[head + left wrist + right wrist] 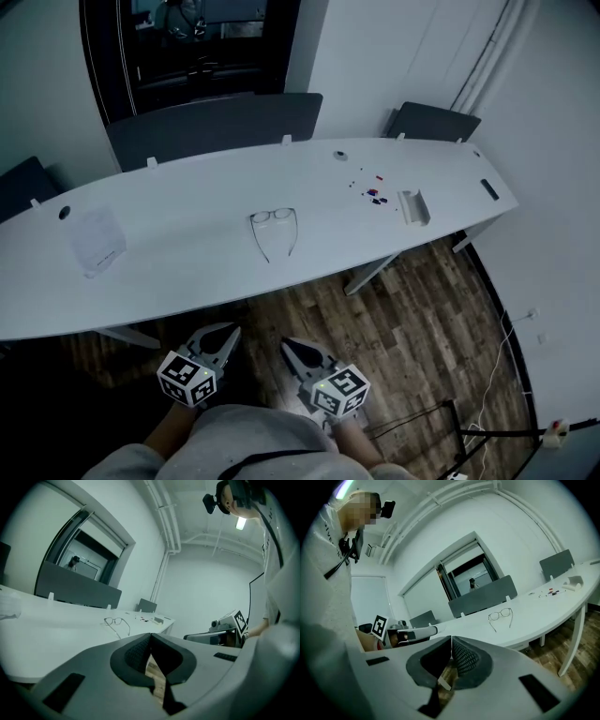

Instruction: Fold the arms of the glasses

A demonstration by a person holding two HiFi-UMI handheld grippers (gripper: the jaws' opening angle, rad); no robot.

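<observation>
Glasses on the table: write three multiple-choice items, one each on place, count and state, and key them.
1. Where on the table do the glasses lie? A. its left end B. near its middle C. its right end
2. How many pairs of glasses are on it? A. one B. two C. three
3. Their arms are: A. folded flat B. spread open C. missing
Key: 1 B, they sit midway along the tabletop; 2 A, only one frame shows; 3 B, both arms stretch from the lenses toward the near edge.
</observation>
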